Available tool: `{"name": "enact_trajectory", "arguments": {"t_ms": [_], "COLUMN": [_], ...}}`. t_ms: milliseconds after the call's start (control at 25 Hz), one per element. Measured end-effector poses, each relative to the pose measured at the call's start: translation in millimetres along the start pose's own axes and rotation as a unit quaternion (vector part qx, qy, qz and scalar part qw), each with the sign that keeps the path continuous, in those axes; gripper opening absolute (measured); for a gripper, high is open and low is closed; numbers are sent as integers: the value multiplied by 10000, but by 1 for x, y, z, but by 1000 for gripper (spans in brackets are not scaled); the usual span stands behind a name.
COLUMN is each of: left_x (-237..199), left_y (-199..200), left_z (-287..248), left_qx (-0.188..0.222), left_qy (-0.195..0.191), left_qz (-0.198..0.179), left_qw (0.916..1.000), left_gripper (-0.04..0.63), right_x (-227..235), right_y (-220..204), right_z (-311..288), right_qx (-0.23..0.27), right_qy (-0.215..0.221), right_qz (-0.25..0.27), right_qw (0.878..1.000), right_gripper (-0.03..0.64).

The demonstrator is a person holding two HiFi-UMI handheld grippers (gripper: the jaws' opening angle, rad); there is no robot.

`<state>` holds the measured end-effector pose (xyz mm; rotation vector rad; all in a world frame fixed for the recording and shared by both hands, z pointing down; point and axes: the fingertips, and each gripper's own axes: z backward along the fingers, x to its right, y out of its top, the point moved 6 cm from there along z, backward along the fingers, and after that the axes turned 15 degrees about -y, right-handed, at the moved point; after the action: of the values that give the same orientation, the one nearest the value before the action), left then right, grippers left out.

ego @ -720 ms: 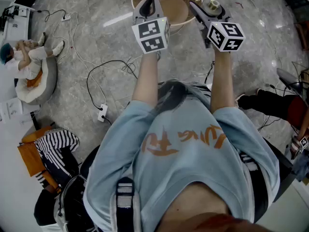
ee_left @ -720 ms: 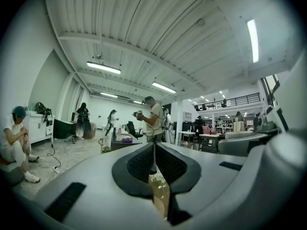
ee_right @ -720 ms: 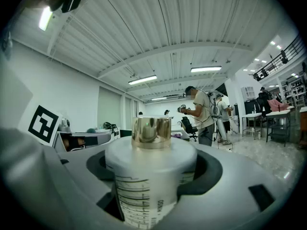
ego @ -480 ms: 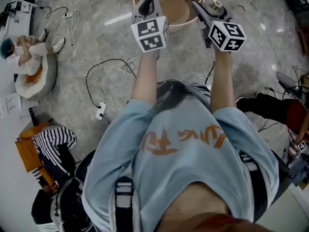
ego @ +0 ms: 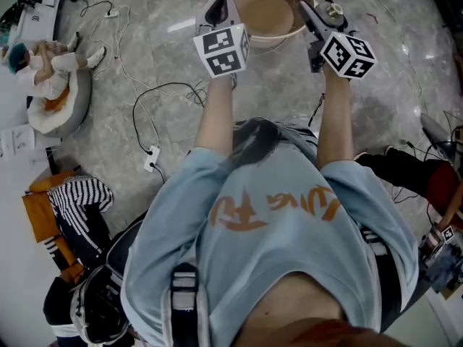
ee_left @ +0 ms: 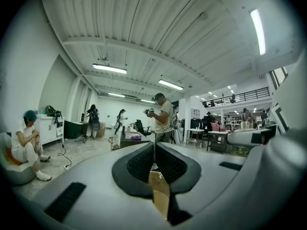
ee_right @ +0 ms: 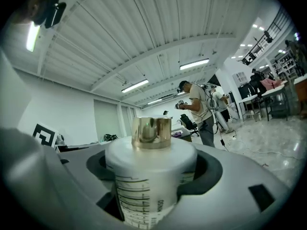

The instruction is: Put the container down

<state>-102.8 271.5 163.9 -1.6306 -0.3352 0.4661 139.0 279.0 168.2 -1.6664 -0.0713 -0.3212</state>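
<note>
Grey marble floor (ego: 391, 85) is spreading beneath both grippers, near a round tan table (ego: 271, 42). Right gripper (ee_right: 151, 162) fingers are clenching a white cylindrical container with a gold cap (ee_right: 144, 186), upright between them. Left gripper (ee_left: 154, 152) fingers are pressing together.

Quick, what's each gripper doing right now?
Left gripper: closed on a thin tan sheet.
Right gripper: closed on the white container with a gold cap.

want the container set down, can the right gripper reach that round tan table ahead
Probably yes: the right gripper, holding the container, sits beside the table rim with nothing between them.
</note>
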Motion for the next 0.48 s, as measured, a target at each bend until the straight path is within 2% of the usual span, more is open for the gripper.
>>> {"name": "enact_trajectory", "arguments": {"t_ms": [80,240,480], "left_x": [3,13,20], "left_y": [1,6,5], "left_z": [-2,-7,-8], "left_qx": [41,130,145], "left_qy": [29,52,84], "left_qz": [-19,-29,-13], "left_qw": [10000,9999,9999], "left_gripper": [35,35,35], "right_x": [4,20,37], "right_y": [0,9,14], "right_z": [0,2,-1], "right_qx": [21,92,146], "right_qy": [67,23,-49], "right_qz": [-180,-144,-437], "right_qw": [9998,9999,9989], "right_gripper": [359,360,360]}}
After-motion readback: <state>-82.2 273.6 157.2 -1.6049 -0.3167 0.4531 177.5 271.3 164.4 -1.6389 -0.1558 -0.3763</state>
